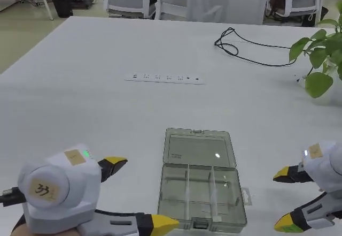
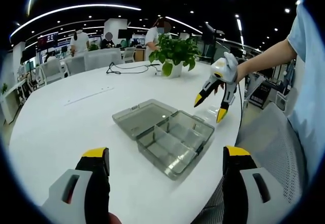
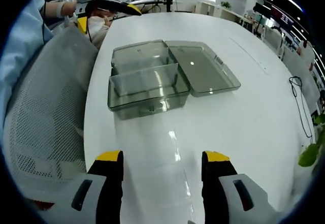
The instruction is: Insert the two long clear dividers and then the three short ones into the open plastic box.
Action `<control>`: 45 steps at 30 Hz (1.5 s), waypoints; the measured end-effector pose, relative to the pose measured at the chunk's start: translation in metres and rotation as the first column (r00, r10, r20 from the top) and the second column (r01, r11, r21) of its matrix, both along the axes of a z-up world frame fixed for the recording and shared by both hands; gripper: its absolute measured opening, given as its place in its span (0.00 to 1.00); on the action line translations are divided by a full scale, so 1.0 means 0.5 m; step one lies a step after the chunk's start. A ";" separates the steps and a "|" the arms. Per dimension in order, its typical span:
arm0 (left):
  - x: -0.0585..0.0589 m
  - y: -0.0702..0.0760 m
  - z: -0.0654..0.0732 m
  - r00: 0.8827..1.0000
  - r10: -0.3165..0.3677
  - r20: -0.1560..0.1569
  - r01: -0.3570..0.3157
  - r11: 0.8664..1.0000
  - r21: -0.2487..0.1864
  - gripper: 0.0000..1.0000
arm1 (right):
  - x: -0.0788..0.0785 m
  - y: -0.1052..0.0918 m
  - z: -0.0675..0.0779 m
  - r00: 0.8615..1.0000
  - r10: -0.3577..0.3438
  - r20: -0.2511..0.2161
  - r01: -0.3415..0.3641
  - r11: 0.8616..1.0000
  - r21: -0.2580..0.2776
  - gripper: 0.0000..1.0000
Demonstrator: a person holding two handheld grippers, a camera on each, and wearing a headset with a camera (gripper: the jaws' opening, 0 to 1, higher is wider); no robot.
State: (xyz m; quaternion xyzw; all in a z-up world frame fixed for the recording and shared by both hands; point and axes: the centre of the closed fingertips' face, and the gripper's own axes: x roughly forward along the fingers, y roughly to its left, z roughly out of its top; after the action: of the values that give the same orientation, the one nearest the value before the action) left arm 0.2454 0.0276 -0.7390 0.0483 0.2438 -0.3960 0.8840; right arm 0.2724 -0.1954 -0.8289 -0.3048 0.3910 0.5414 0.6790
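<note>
Smoky clear plastic box [image 1: 181, 217] sits open on a white table [image 1: 96, 102], close to the near edge and straight in front of the person. Its lid [image 1: 199, 149] lies flat behind it, joined at the hinge.

Two long dividers [image 1: 188, 190] stand inside the box, running front to back and splitting it into three lanes. Whether any short cross pieces sit between them is too faint to tell.

The left gripper [image 1: 141, 193] hovers just to the left of the box and the right gripper [image 1: 286, 198] to its right. Both have their yellow-tipped jaws spread wide with nothing between them, and neither touches the box.

Likely risks:
- The box looks light and the table smooth, so a push from one side could slide it toward the near edge.
- Clear pieces are hard to see against clear walls, so a short divider could miss its slots and sit tilted.
- Pressing a short piece in hard could bow a long divider or pop it out.

Count:
- one box with one lid
- two long dividers in place
- two grippers
- farther back, one white power strip [image 1: 165, 78], one black cable [image 1: 238, 48] and one leafy plant [image 1: 319, 59] at the right edge
</note>
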 end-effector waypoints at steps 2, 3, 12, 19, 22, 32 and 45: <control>0.001 0.000 0.000 1.000 0.000 -0.002 0.000 1.000 -0.002 0.94 | 0.000 -0.001 -0.005 1.000 0.024 0.000 -0.024 1.000 -0.016 0.56; 0.001 0.000 0.000 1.000 -0.001 -0.001 0.001 1.000 0.000 0.94 | -0.001 0.001 -0.008 0.999 0.031 -0.004 -0.032 0.999 -0.025 0.53; 0.002 0.000 -0.002 1.000 0.008 -0.005 -0.008 1.000 -0.008 0.93 | -0.001 0.007 -0.031 0.997 0.081 -0.016 -0.083 0.992 -0.092 0.42; 0.004 -0.001 -0.002 1.000 0.009 -0.005 -0.010 1.000 -0.015 0.93 | -0.005 0.011 -0.048 0.991 0.136 -0.017 -0.137 0.981 -0.136 0.38; 0.006 0.001 -0.001 1.000 0.011 -0.004 -0.011 1.000 -0.016 0.93 | 0.000 0.011 -0.048 0.990 0.139 -0.016 -0.140 0.980 -0.143 0.37; 0.010 -0.008 0.004 1.000 0.007 0.004 -0.007 1.000 -0.031 0.92 | -0.008 0.013 -0.049 0.984 0.179 -0.011 -0.178 0.968 -0.177 0.33; 0.005 -0.021 0.004 1.000 -0.001 0.002 0.001 0.999 -0.050 0.91 | -0.012 0.012 -0.047 0.986 0.165 0.008 -0.160 0.968 -0.192 0.33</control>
State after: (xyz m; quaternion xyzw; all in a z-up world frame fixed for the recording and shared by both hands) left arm 0.2480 0.0173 -0.7371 0.0268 0.2328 -0.4023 0.8850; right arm 0.2661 -0.1892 -0.8526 -0.4059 0.4066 0.5517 0.6046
